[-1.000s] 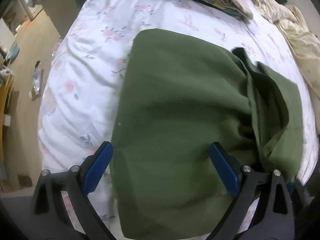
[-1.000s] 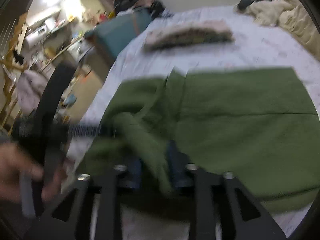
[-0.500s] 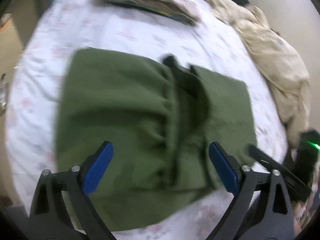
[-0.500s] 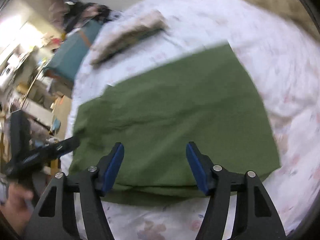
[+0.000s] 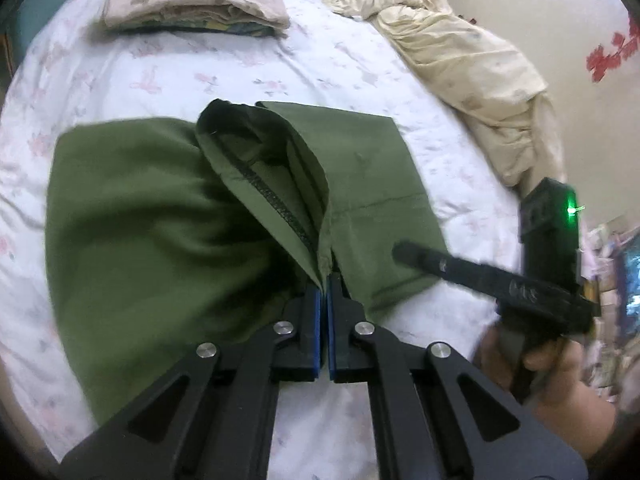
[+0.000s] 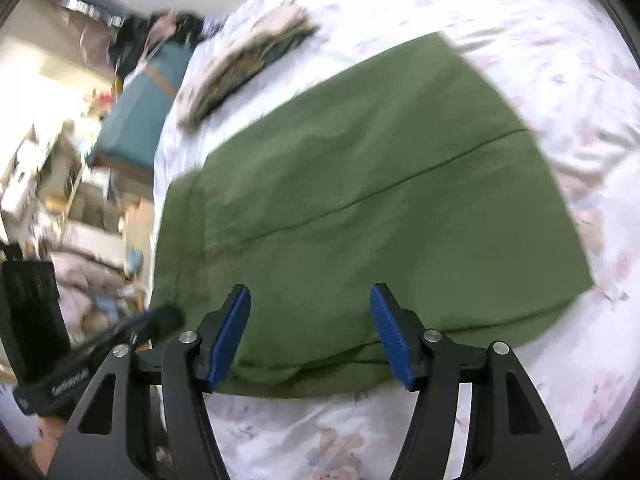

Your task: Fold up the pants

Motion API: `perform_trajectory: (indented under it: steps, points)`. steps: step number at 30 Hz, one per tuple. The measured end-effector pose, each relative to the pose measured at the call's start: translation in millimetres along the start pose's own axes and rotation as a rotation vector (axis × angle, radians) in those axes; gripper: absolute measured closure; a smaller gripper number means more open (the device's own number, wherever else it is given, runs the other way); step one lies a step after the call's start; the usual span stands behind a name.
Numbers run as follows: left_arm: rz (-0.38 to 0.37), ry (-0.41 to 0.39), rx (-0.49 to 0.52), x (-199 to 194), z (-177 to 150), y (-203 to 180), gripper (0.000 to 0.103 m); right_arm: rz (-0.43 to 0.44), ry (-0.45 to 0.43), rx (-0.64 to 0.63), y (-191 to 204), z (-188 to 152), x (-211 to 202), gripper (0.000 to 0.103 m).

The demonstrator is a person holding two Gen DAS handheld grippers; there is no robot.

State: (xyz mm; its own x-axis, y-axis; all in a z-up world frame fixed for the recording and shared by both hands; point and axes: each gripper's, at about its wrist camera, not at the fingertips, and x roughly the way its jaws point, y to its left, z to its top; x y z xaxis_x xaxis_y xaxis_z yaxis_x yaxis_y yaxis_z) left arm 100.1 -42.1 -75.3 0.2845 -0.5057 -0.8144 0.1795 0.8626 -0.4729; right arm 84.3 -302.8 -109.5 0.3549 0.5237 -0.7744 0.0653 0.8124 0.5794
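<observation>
You are partway through: the green pants lie on the bed, short of the folded stack, with one fold down and a layer raised. Your left claw is clamped on that lifted edge, seam showing; your right claw hangs spread apart over the flat, smooth half.

Your matt olive-green cloth pants show a rough black overlocked seam inside. At twelve o'clock, the smooth white floral cotton bedsheet looks soft. Your matt black plastic left gripper carries ribbed blue rubbery pads and shiny metal pins.
</observation>
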Motion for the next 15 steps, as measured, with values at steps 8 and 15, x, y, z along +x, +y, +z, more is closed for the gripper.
perform_trajectory:
  steps: [8,15]
  points:
    - [0.140,0.114,-0.099,23.5,-13.8,34.6,0.099,0.016,-0.144,0.210,-38.8,5.9,-37.0,0.038]
    - [0.231,-0.052,-0.104,-10.1,-3.4,22.3,0.048,0.021,-0.198,0.295,-54.9,-5.3,-58.6,0.030]
